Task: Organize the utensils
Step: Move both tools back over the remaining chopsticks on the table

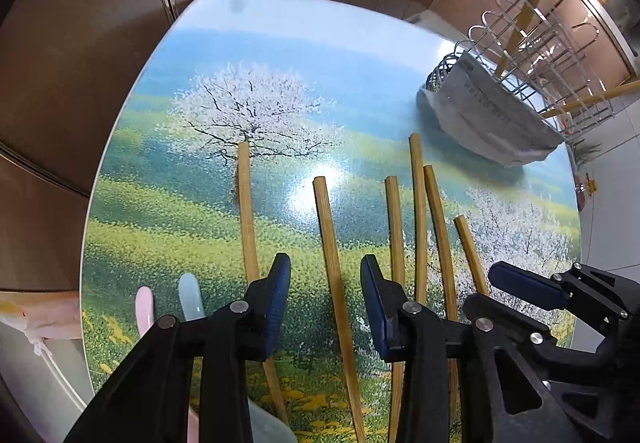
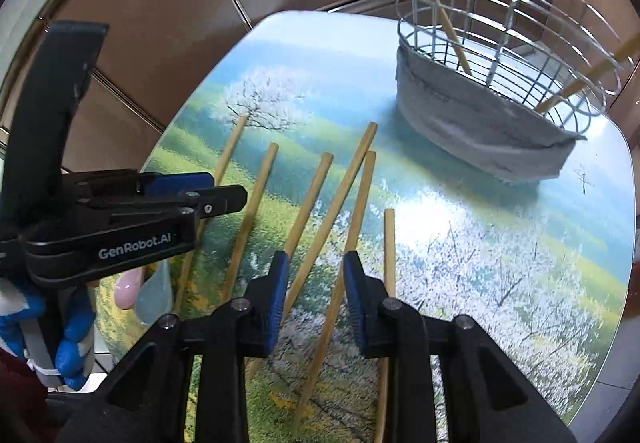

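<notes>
Bamboo chopsticks (image 1: 332, 255), lower ends hidden.

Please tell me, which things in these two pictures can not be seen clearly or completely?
- Chopsticks, both views: near ends hidden under the hand-held grippers.
- Two spoons, left wrist view: only tips show behind the left hand-held gripper.
- Wire basket, right wrist view: top cut off by the frame edge.

Tan chopsticks (image 1: 331, 243) on table (image 1: 168, 203) w/ green-meadow, white-blossom print; fingers (image 1: 276, 307) w/ blue pads.
</notes>
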{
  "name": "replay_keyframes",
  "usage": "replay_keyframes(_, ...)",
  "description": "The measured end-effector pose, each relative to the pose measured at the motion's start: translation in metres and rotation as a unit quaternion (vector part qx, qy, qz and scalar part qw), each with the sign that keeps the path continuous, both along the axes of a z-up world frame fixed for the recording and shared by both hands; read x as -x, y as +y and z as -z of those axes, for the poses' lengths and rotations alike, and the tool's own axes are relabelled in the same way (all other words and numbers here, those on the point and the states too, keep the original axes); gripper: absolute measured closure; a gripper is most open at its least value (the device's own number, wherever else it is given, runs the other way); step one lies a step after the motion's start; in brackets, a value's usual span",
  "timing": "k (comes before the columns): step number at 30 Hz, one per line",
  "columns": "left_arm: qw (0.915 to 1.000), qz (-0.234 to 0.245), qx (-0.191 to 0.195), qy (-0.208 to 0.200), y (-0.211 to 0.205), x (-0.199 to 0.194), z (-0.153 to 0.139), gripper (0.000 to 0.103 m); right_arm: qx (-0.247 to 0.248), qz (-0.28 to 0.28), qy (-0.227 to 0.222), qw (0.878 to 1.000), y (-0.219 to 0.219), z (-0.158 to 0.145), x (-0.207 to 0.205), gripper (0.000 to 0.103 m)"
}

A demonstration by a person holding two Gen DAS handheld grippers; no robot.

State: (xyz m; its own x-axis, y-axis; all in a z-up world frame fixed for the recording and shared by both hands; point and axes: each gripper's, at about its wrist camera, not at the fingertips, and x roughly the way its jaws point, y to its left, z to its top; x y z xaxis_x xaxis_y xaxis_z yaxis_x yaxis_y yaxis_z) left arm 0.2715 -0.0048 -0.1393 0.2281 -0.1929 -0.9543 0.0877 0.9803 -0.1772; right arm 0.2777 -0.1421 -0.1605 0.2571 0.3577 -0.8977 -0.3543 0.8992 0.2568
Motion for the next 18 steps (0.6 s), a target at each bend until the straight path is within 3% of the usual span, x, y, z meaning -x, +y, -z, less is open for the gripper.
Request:
replay_keyframes(10, 0.9998, 0.002, 0.001, 0.021, 0.000, -0.011, 0.010, 0.070, 0.023, -0.004, 0.018, 1.000, 0.003, 0.022, -0.019, 0.077)
replay_keyframes(18, 0.9994, 0.009, -0.002, 0.033, -0.010, -0.019, 0.019, 0.078, 0.035, -0.010, 0.021, 0.999, 0.005, 0.029, -0.026, 0.079)
